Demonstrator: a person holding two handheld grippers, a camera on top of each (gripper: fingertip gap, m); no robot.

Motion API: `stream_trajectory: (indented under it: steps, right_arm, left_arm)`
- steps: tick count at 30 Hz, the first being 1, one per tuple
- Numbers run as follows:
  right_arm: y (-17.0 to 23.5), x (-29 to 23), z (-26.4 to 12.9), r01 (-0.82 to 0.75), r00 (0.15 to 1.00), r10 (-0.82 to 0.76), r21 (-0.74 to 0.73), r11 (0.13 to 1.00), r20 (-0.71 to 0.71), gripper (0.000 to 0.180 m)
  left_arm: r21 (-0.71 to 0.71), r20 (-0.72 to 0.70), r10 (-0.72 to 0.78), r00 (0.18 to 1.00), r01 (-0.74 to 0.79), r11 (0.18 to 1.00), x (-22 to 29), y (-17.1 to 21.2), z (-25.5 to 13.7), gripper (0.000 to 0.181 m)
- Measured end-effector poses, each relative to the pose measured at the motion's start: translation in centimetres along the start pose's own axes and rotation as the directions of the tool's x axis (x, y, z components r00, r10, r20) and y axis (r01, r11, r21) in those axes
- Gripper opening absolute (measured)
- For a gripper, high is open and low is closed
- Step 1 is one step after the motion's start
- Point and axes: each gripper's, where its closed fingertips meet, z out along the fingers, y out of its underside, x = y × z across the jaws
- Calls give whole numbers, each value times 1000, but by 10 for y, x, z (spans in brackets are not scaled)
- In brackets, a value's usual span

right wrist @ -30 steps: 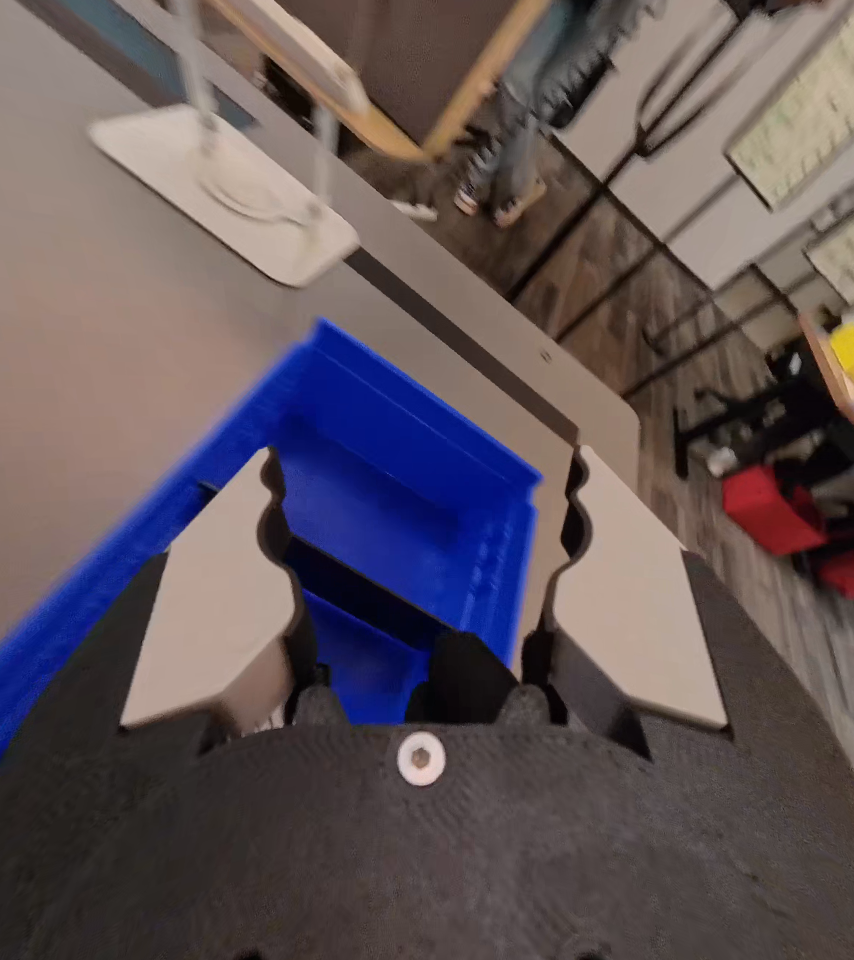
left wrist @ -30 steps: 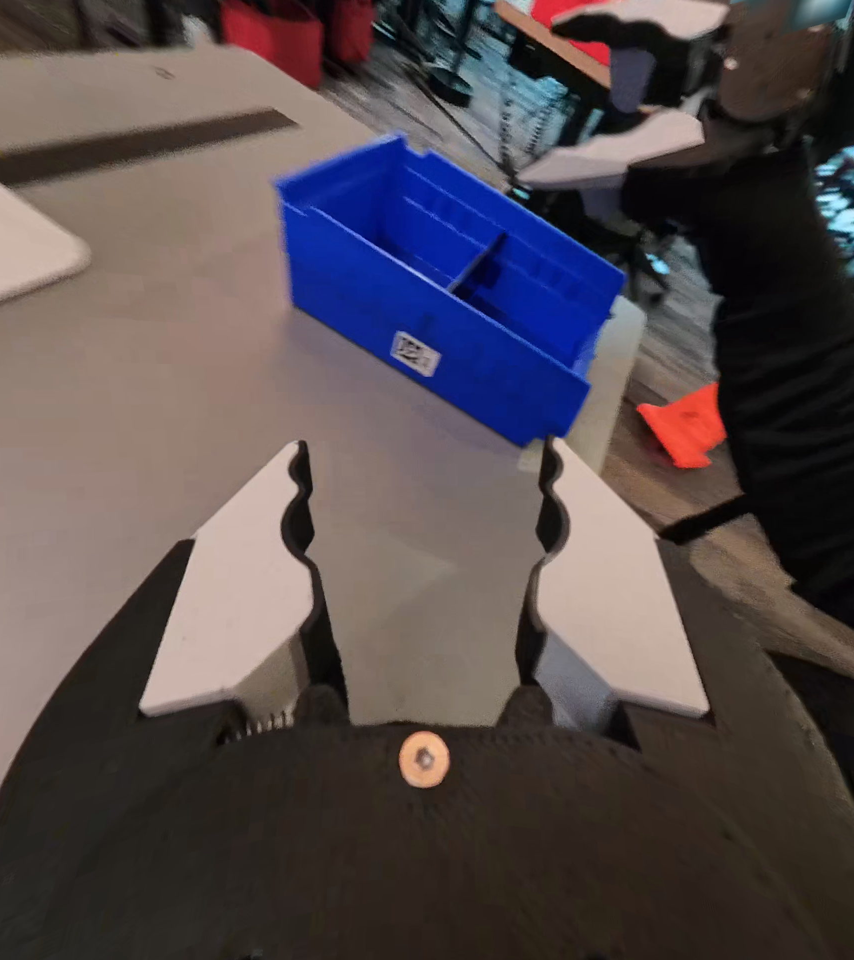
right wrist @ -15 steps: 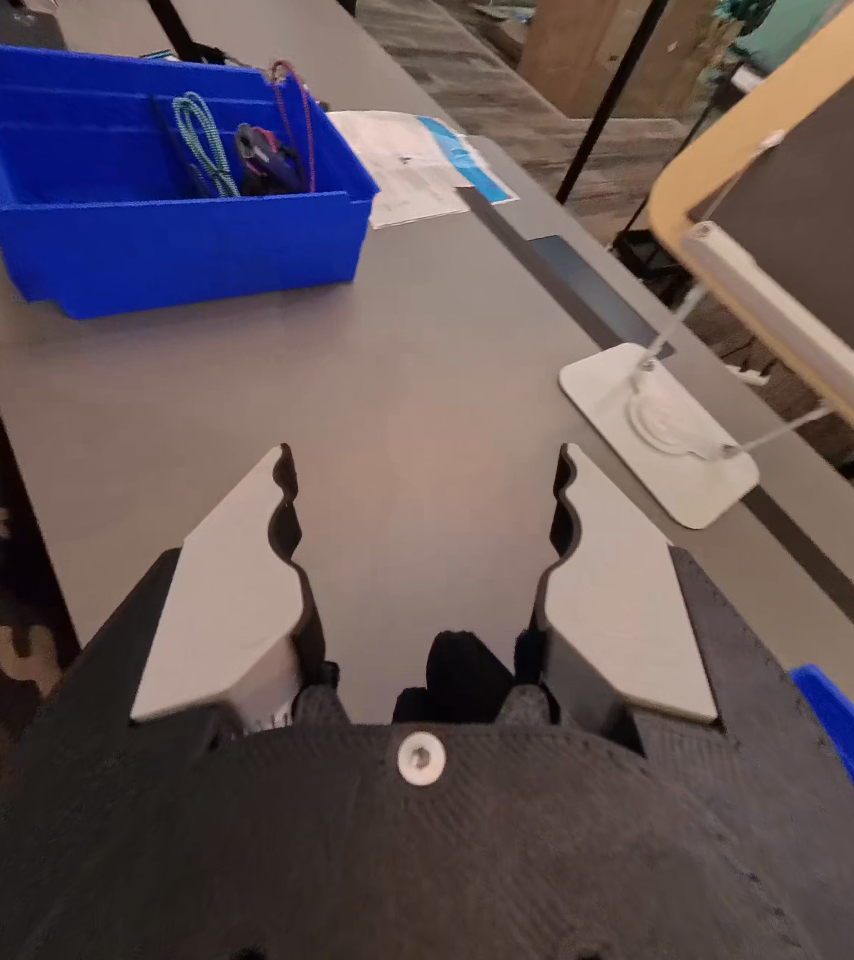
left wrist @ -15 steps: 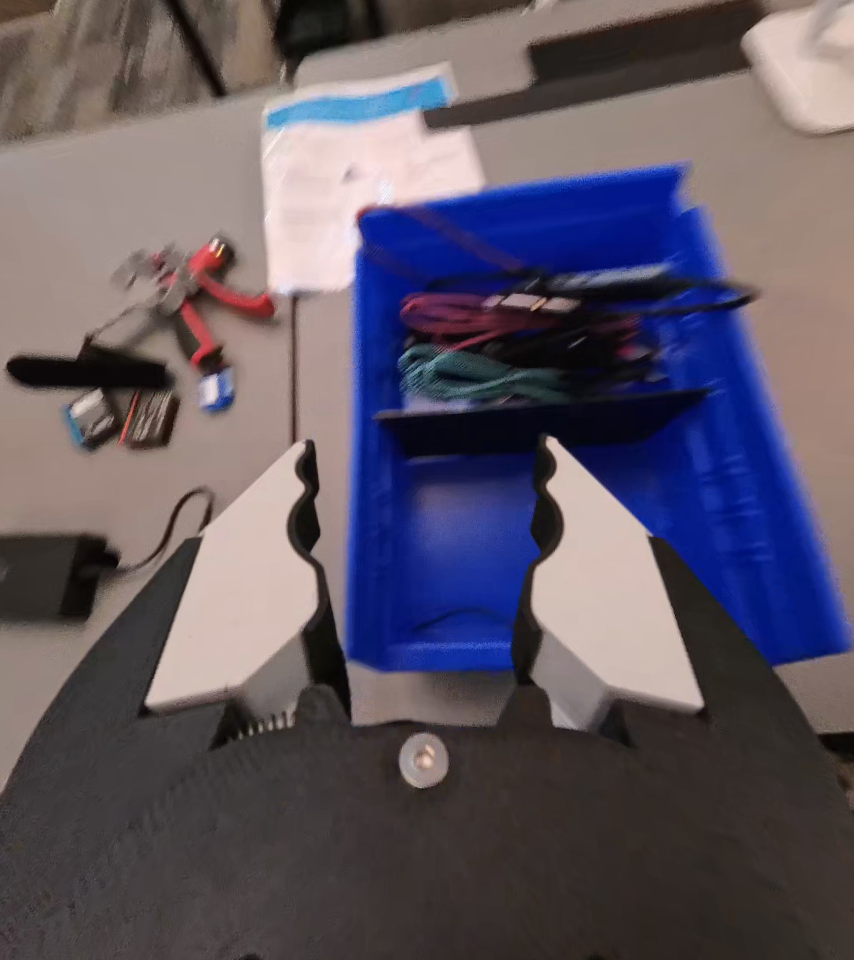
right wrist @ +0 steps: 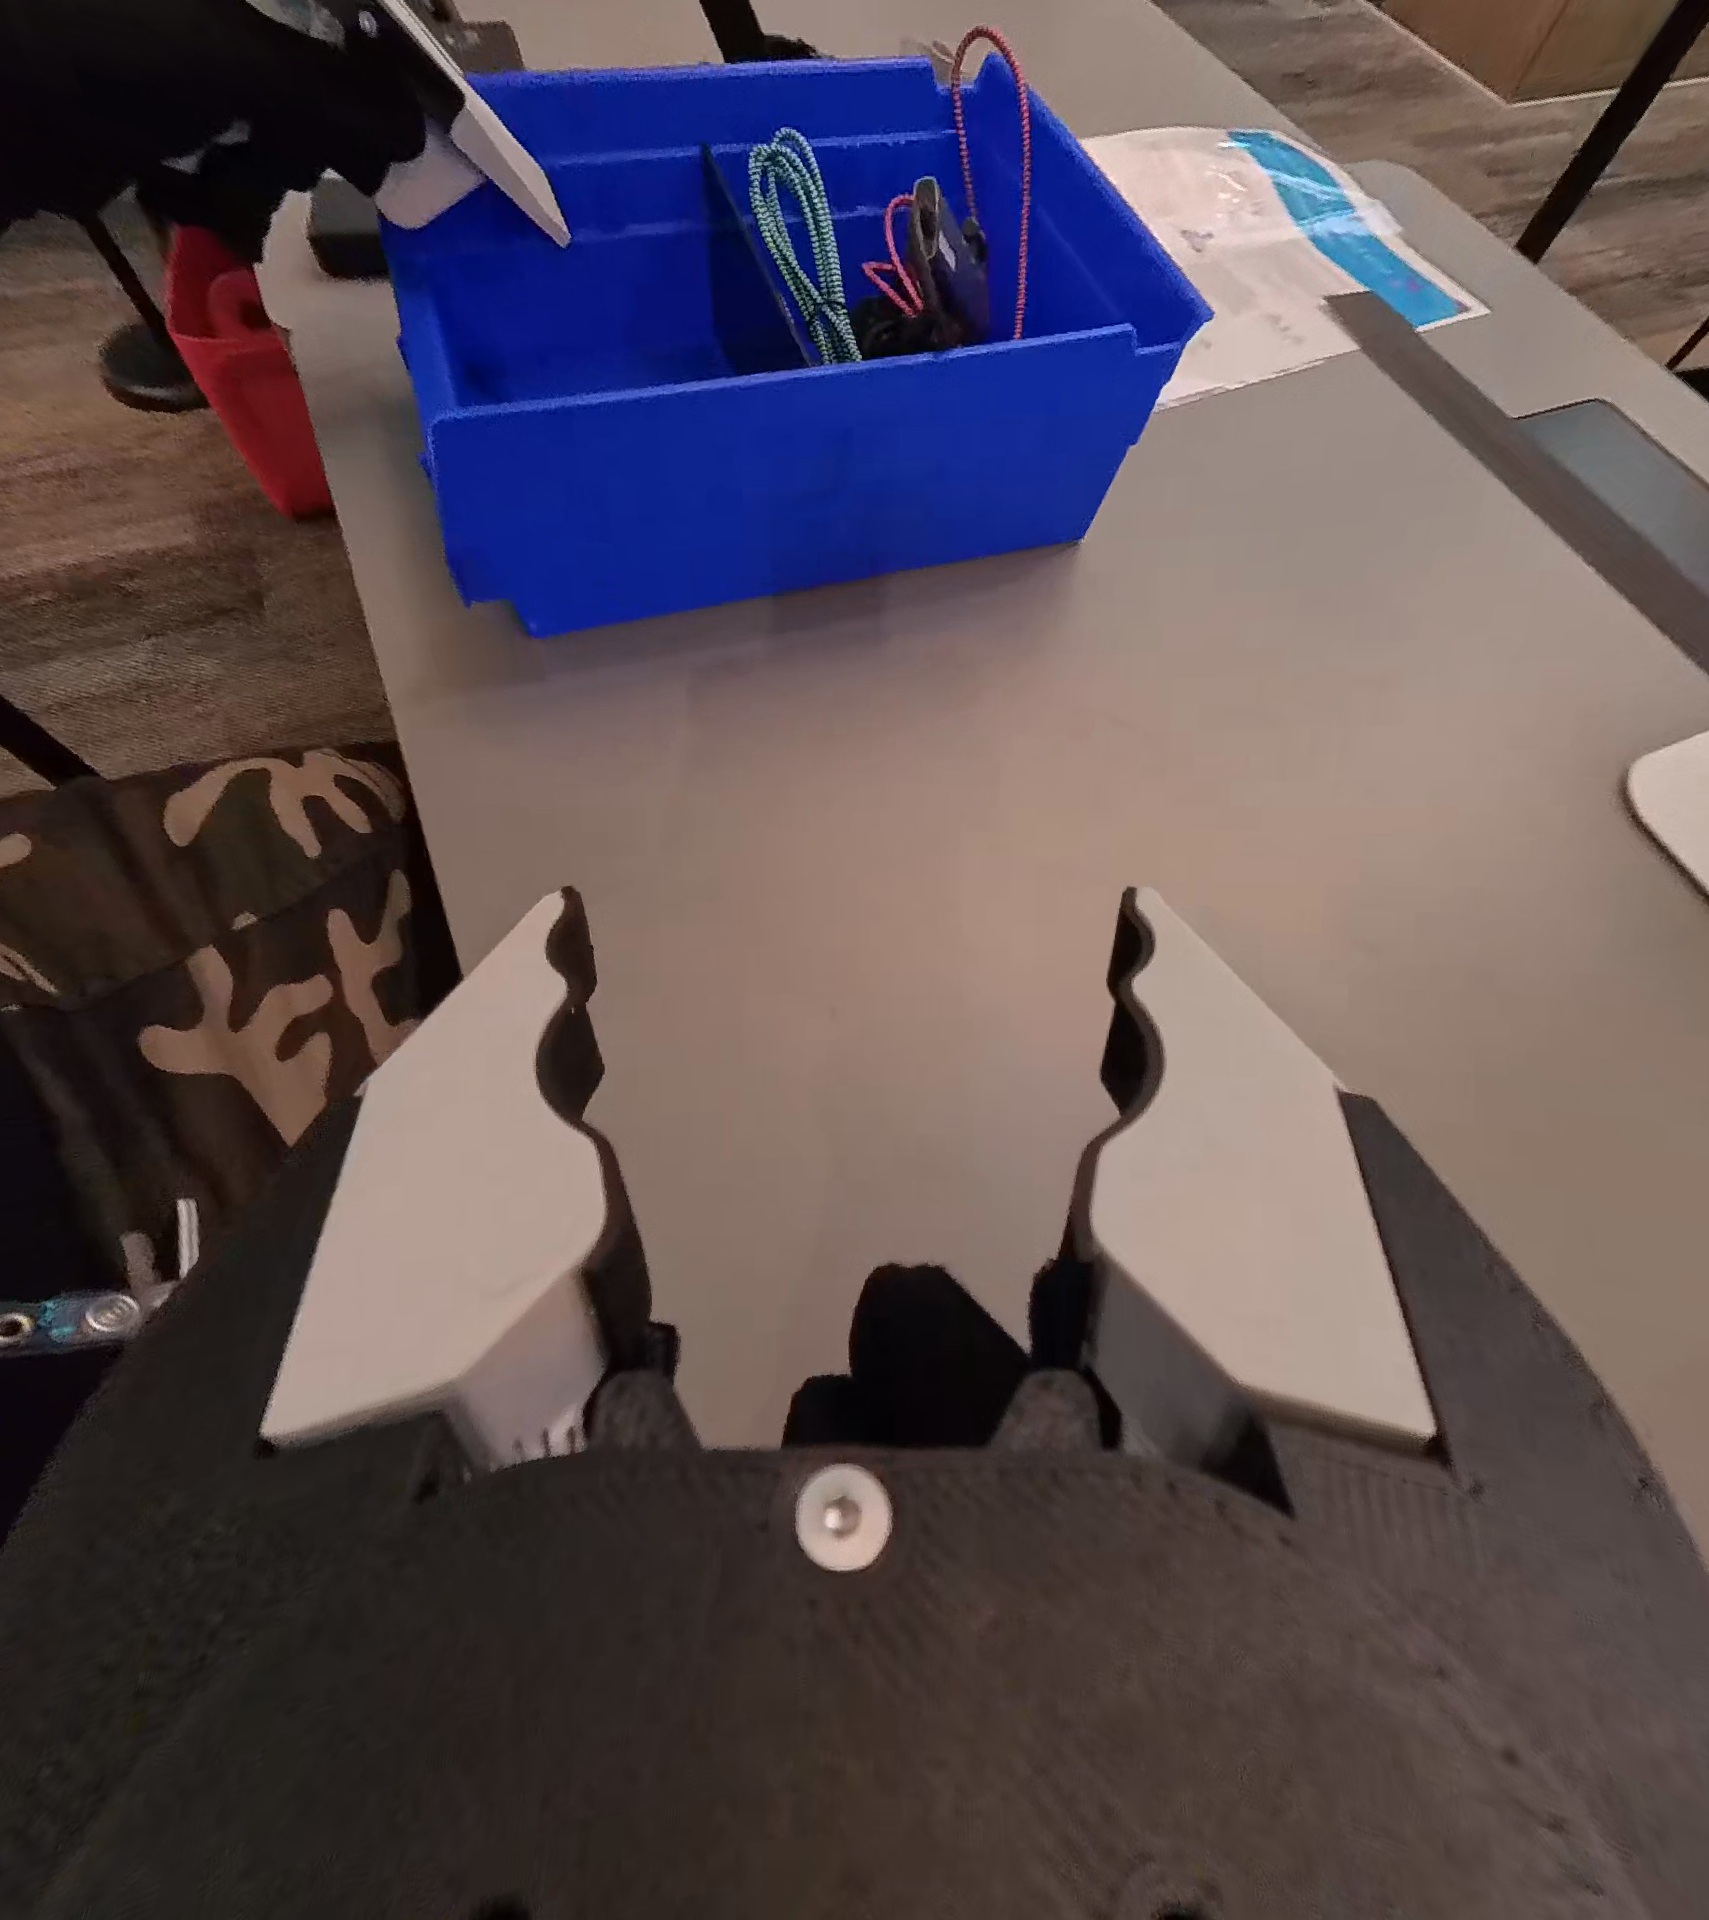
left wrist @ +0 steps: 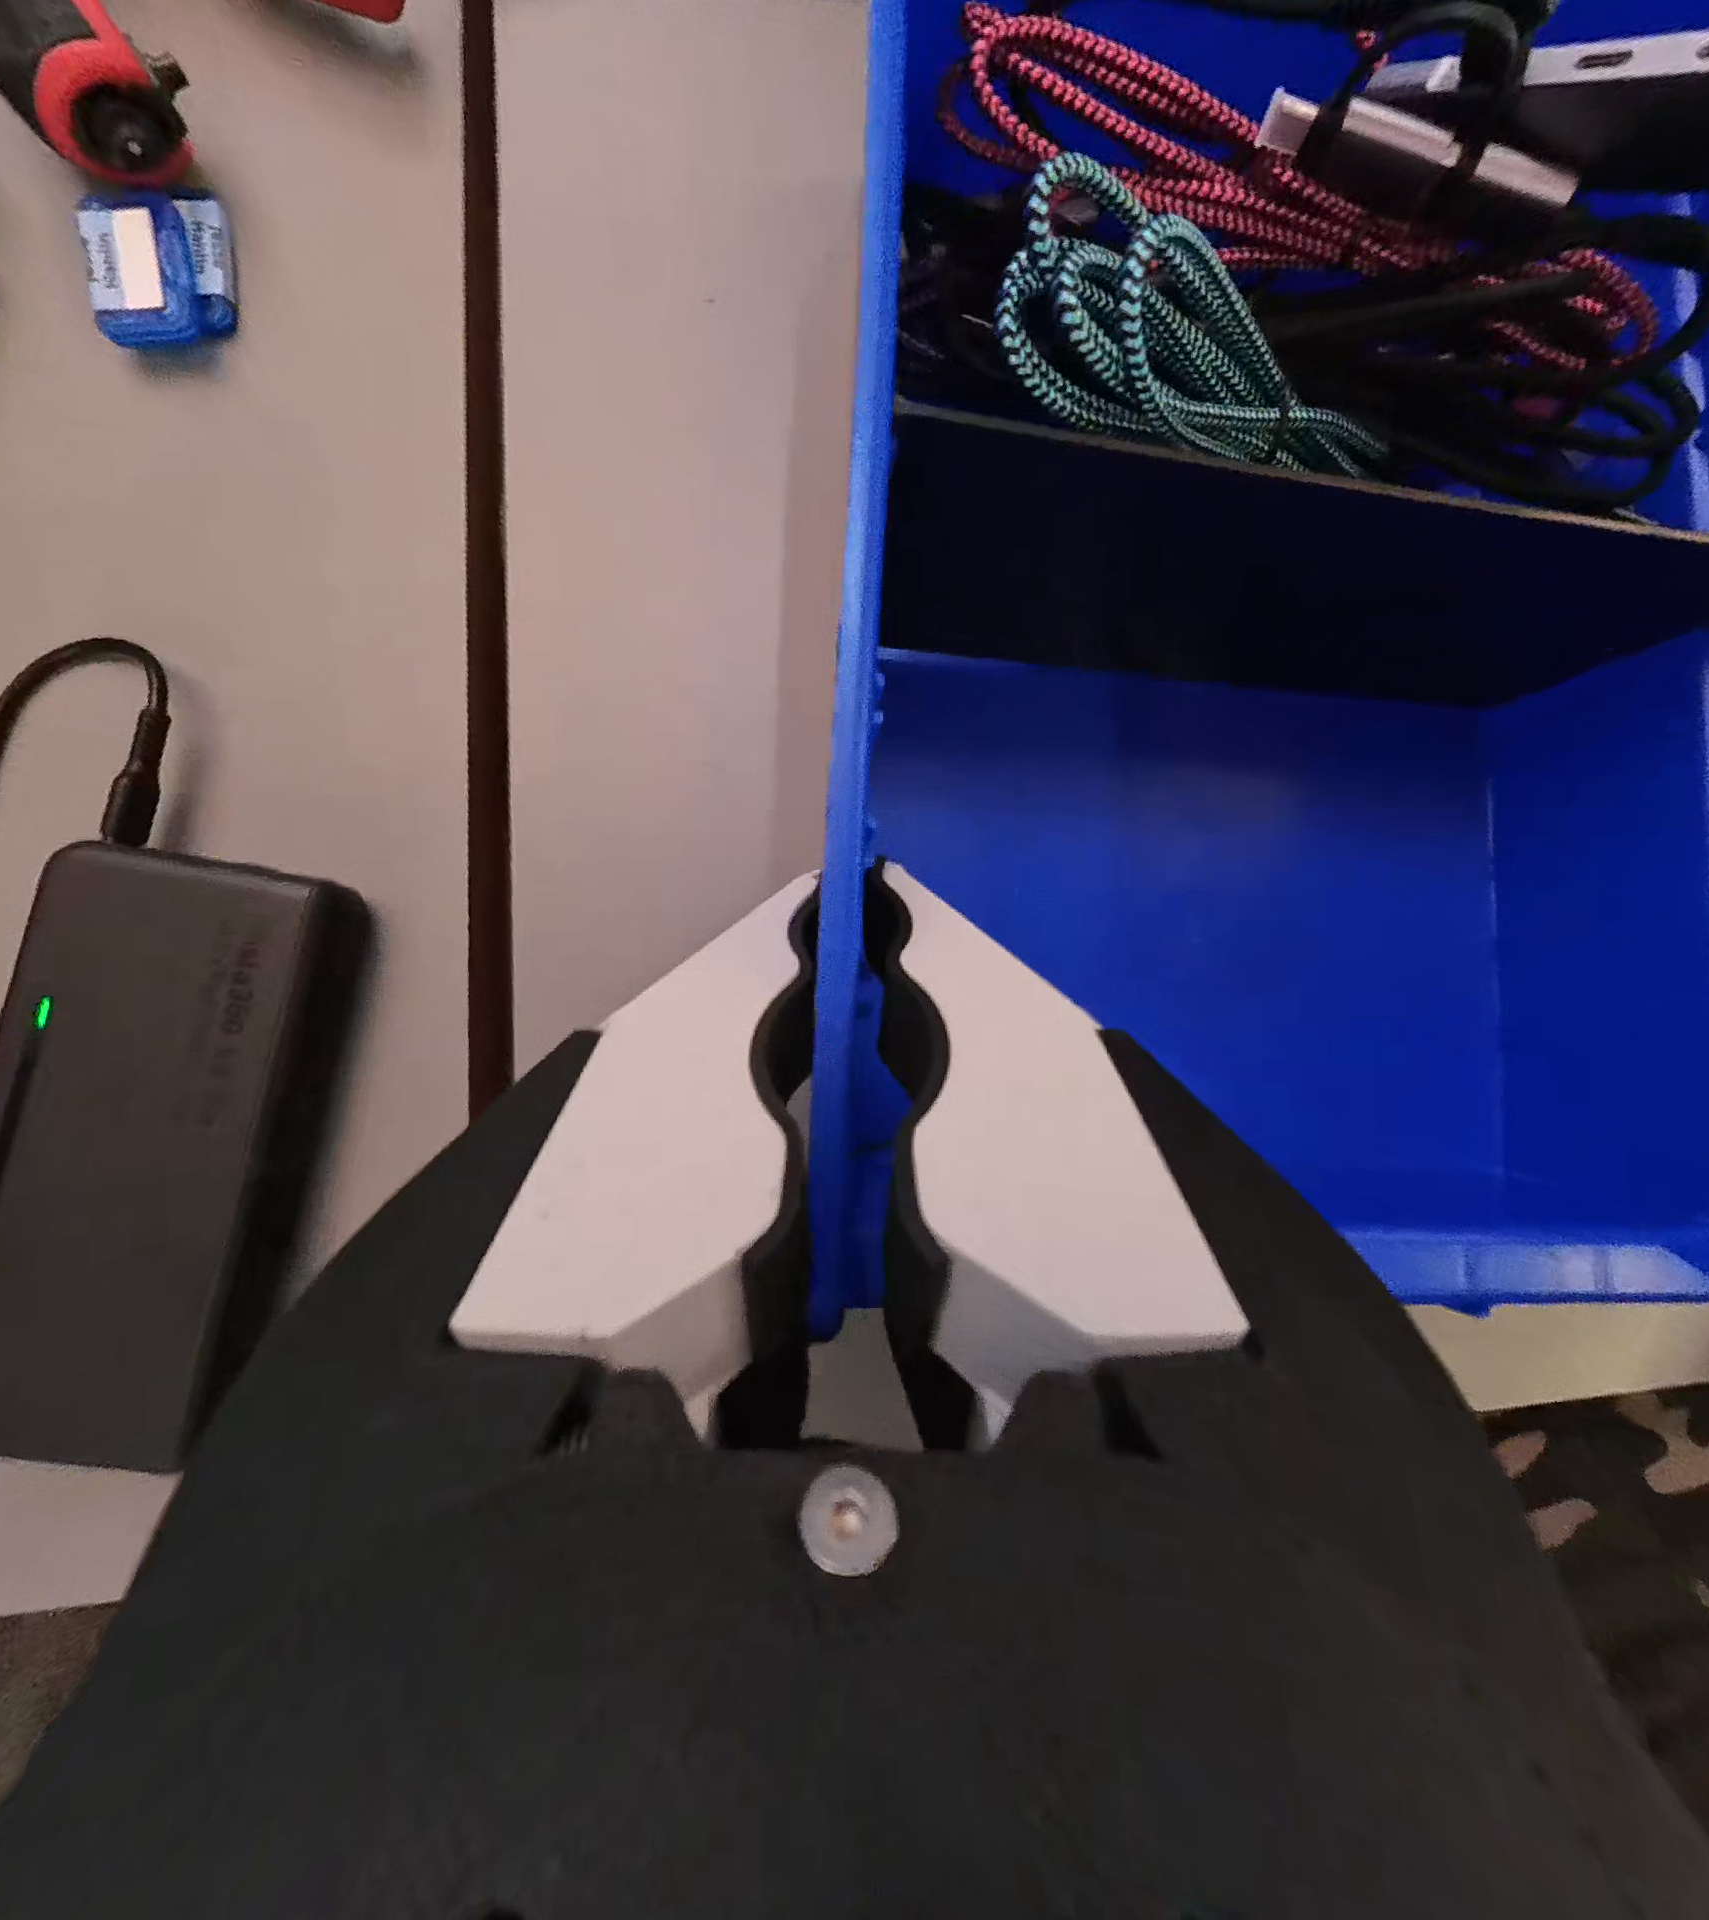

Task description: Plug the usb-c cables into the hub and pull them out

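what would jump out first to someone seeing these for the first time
The bright blue bin on the grey table dominates, its far compartment full of braided cables, teal and red. In the left wrist view the left gripper is clamped on the bin's side wall, while the right gripper hangs open over bare table.

We see a bin on the table, cables in its far compartment behind a divider, a power pack to its left.
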Motion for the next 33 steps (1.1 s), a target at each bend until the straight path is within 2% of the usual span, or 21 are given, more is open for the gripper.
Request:
stream_trajectory:
  steps: [8,12,14,15,16,17,20,23,27,33]
  right_arm:
    - [9,-16,17,-39,997,39,5,999,65,98]
    - [14,-21,20,-55,994,55,1,998,91,98]
    - [14,-23,21,-58,993,57,9,998,100,98]
    - [13,-23,20,-60,993,58,16,998,102,98]
    - [13,-24,20,-63,993,60,22,998,105,98]
    - [12,-24,19,-66,992,63,28,997,108,98]
    - [12,-24,18,-73,991,69,35,997,112,98]
    - [13,-25,20,-87,988,81,38,996,130,98]
    - [14,-29,23,-78,987,73,29,997,141,98]
    - [18,-27,26,-85,987,81,24,996,137,98]
  left_arm:
    - [49,62,-109,992,107,993,-18,5,-8,4]
    - [64,97,-98,991,92,994,-22,4,-9,3]
    - [68,69,-123,990,118,991,-21,4,-9,5]
    - [67,54,-135,989,131,989,-21,4,-10,13]
    - [78,66,-158,985,152,985,-25,2,-14,49]
    - [113,63,-161,985,154,982,-26,-5,-20,69]
    - [183,154,-42,987,13,983,-26,-29,-41,69]
    - [186,201,193,960,-230,955,2,-61,-48,64]
    - [136,226,499,837,-534,834,45,-99,-38,55]
    - [71,169,752,637,-769,635,96,-118,5,51]
